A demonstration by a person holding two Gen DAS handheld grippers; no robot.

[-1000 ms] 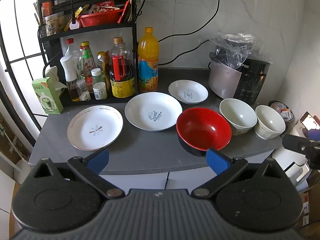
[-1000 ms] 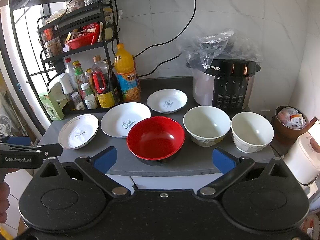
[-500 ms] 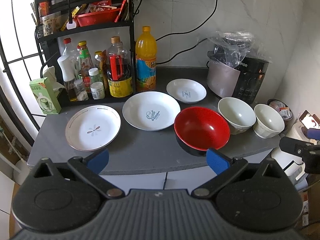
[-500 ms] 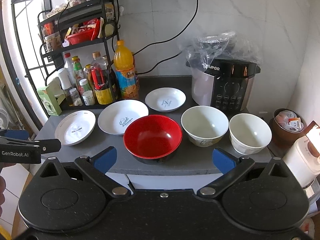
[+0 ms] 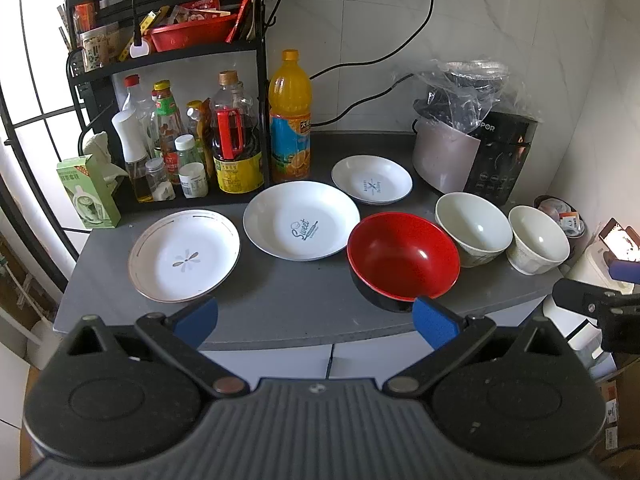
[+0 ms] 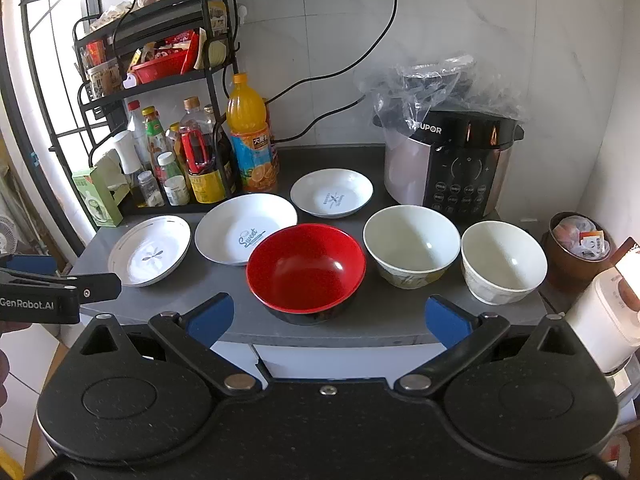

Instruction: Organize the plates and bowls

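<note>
On the grey counter stand three white plates: a flower plate at left, a "Sweet" plate in the middle, a small plate behind. A red bowl sits at the front, with a wide white bowl and a smaller white bowl to its right. My left gripper and right gripper are both open, empty, in front of the counter edge.
A black rack with bottles and an orange juice bottle stand at the back left. A rice cooker covered in plastic stands at the back right. A green box sits at the left edge. A brown cup is at far right.
Both grippers have drifted slightly, so the views shifted a little. The dishes have not moved and both grippers stay open.
</note>
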